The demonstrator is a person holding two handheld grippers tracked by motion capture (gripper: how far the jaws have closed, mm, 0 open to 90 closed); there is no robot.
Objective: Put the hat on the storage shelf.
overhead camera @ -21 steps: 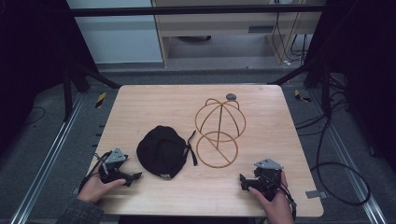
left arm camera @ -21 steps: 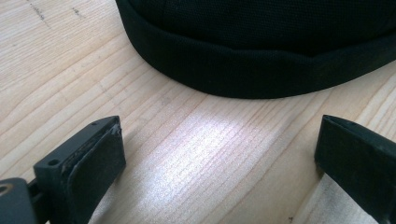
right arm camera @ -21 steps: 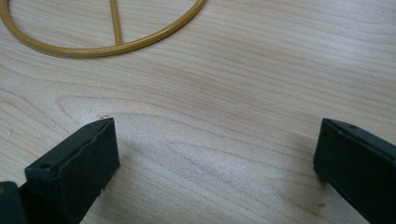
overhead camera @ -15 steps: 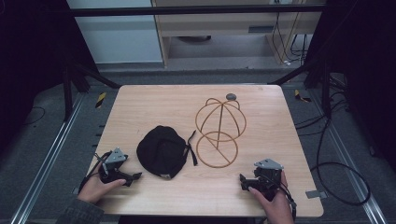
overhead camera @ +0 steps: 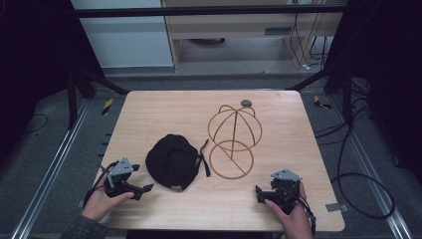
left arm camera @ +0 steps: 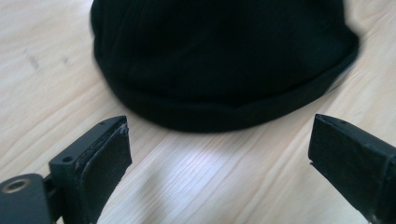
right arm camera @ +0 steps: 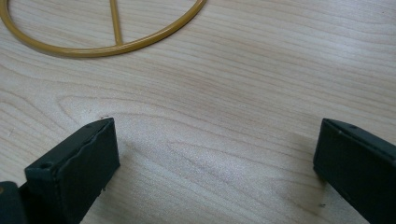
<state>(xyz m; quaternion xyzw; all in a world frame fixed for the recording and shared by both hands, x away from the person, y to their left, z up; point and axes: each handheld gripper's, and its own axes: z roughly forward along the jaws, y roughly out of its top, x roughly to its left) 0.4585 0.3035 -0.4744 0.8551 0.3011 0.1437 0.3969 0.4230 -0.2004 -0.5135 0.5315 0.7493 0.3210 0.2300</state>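
Black cap [overhead camera: 173,161] lies flat on the wooden table [overhead camera: 164,107], left of centre, its strap trailing off to the right side toward the gold wire hat stand [overhead camera: 234,139]. Stand sits just beside the cap — dome frame at the back, round base ring toward the person, strap end close to the ring but contact is hard to tell. Small grey disc [overhead camera: 246,103] on the table behind the stand's dome.

Left gripper [overhead camera: 141,189] rests low at the table's near left, held in the left hand [overhead camera: 102,201], pointing at the cap's near-left edge. In the left gripper view its 2 jaws stand wide apart, nothing between the pads [left arm camera: 105,161], bare wood between them; cap brim [left arm camera: 219,116] lies just ahead of the tips, not touching.

Right gripper [overhead camera: 260,194] sits at the near right of the table in the right hand [overhead camera: 291,216], well apart from the cap, near the stand's base ring. In the right gripper view its 2 jaws also spread wide — only table grain between the pads [right arm camera: 84,163], and the ring's gold arc [right arm camera: 100,49] with 1 spoke lies ahead at upper left, clear of the tips.

Both forearms enter from the bottom edge in the high view.
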